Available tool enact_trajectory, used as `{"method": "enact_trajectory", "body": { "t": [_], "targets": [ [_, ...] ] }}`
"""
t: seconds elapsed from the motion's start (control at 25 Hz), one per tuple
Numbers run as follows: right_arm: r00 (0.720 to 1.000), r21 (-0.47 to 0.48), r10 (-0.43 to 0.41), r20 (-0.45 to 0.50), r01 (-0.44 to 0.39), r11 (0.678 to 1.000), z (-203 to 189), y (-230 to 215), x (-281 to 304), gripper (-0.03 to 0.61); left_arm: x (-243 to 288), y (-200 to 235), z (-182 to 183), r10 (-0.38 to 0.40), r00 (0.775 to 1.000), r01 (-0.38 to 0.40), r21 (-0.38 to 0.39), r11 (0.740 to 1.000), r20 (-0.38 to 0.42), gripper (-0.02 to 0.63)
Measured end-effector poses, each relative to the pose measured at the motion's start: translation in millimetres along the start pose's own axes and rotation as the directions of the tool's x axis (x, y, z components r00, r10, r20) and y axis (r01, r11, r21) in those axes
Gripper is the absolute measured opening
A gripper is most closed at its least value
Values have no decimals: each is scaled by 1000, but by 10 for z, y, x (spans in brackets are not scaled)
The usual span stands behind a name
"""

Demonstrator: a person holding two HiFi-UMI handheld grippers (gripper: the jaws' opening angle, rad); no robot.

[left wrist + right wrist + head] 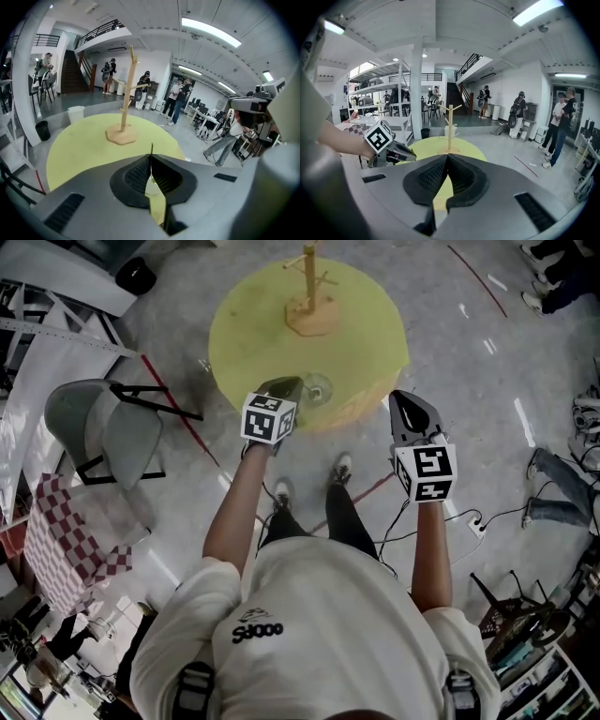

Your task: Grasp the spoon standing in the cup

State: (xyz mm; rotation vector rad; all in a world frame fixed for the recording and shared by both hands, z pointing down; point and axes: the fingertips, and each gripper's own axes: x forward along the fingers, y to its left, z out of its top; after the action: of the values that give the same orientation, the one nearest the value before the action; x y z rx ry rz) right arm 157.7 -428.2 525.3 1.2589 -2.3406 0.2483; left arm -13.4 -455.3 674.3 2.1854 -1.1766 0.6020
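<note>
My left gripper (287, 387) was closed tight on the thin handle of the spoon (151, 149), which stuck up just past the jaw tips. The cup (317, 388) stood at the table's (253, 324) 6 o'clock edge, right at those tips, with the rack (310, 298) at 12 o'clock from it. I judged the grasp made; only a check of the hold might remain. My right gripper (401, 399) hung closed and empty, off the table at 4 o'clock.
</note>
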Motion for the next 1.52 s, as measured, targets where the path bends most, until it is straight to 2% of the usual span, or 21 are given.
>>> {"method": "enact_trajectory", "body": {
  "t": [0.36, 0.68, 0.92, 1.24, 1.52],
  "targets": [
    [992, 5, -114, 59, 114, 993, 165, 170, -520, 23, -405, -266, 307, -59, 995, 48, 126, 991, 82, 32],
    [972, -7, -192, 134, 194, 981, 493, 332, -983, 23, -1033, -507, 743, -99, 973, 50, 228, 972, 210, 32],
    [951, -44, -238, 198, 251, 967, 866, 535, -1216, 23, -1659, -618, 1072, -133, 938, 40, 281, 959, 319, 32],
    [937, -74, -221, 272, 249, 966, 1244, 894, -1454, 23, -2504, -855, 1337, -188, 886, 24, 362, 932, 424, 32],
    [926, -106, -206, 316, 250, 962, 1442, 1187, -1631, 23, -3096, -988, 1392, -194, 852, -37, 427, 904, 486, 32]
  ]
}}
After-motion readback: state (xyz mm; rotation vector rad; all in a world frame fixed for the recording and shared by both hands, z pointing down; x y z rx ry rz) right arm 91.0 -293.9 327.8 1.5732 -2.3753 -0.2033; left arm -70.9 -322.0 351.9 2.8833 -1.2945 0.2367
